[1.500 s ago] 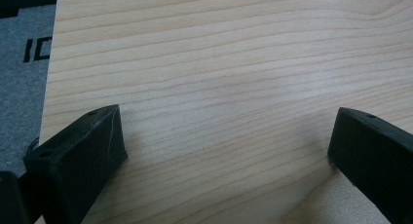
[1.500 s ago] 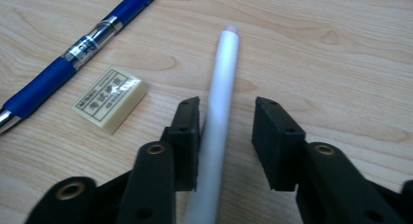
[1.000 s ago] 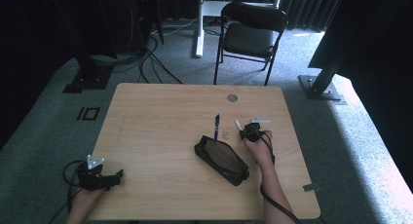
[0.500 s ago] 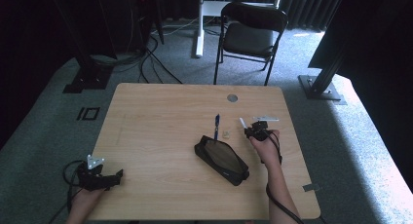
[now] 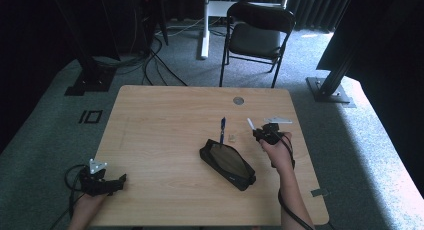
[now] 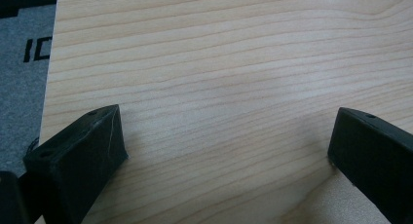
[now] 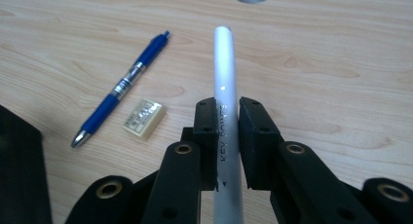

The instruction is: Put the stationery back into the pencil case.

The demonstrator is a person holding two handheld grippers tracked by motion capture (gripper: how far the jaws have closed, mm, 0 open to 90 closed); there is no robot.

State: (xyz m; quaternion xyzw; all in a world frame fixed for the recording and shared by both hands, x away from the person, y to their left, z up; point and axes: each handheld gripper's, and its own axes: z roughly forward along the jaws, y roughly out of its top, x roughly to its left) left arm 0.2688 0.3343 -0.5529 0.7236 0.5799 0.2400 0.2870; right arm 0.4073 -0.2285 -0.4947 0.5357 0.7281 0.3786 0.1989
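Pouch (image 5: 227, 163) open on table (image 5: 160, 135); right claw (image 7: 227, 118) grips white pen (image 7: 226, 87).

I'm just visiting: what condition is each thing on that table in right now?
White pen: clamped in the right gripper, lifted off the table.
Blue pen: lying flat.
Eraser: lying beside it.
Black pouch: lying flat.
Left gripper: open, empty.

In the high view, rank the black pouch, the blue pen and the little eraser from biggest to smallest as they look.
1. The black pouch, by far the largest.
2. The blue pen, a short thin stick.
3. The eraser, a tiny pale block beside the pen.
All three lie close together on the table, so nearness hardly affects the ranking.
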